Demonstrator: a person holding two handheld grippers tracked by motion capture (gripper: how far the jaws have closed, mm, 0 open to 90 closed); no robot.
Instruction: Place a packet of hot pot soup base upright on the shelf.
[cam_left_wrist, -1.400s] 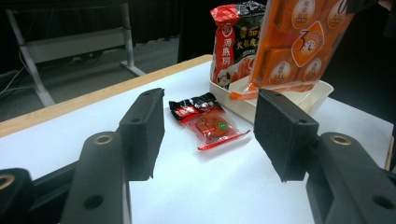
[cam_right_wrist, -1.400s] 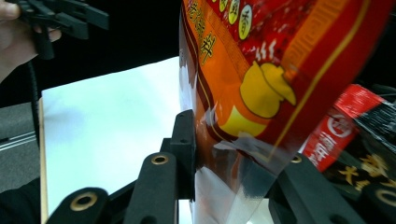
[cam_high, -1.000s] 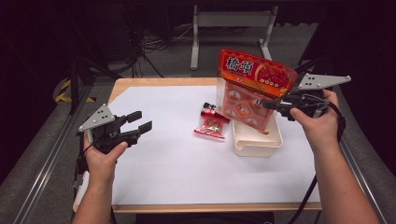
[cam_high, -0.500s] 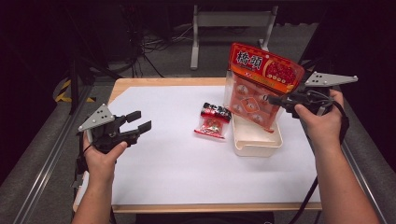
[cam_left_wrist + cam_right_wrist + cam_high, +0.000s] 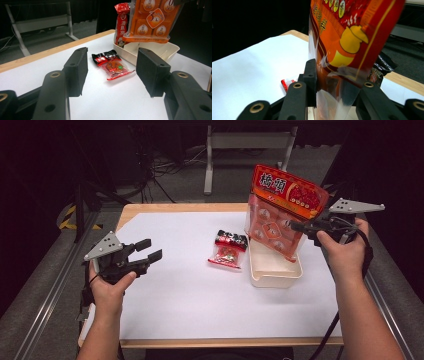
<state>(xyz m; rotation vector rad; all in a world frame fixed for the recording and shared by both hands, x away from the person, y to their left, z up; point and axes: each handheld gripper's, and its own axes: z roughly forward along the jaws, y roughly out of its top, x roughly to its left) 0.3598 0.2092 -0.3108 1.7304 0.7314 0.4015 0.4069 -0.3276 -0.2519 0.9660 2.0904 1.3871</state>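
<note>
At the right of the frame, the right tool [image 5: 300, 226] is clamped on the orange snack bag [image 5: 282, 212], held above the white tray [image 5: 275, 270]. At lower left, the left tool [image 5: 149, 250] hovers, jaws apart.

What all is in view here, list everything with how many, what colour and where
Large snack bag: one, orange and red with a clear lower part, held up over the tub at the right.
Tub: one, cream, on the white sheet right of centre.
Tall red packet: one, red, standing in the tub's far end, as the left gripper view shows.
Small snack packet: one, red and black with a clear window, flat on the sheet just left of the tub.
White sheet: one, white, covering the table.
Table: one, light wood edge.
Metal frame: one, grey, on the floor beyond the table.
Left gripper: one, black, open, empty, above the sheet's left side.
Right gripper: one, black, shut on the large snack bag.
</note>
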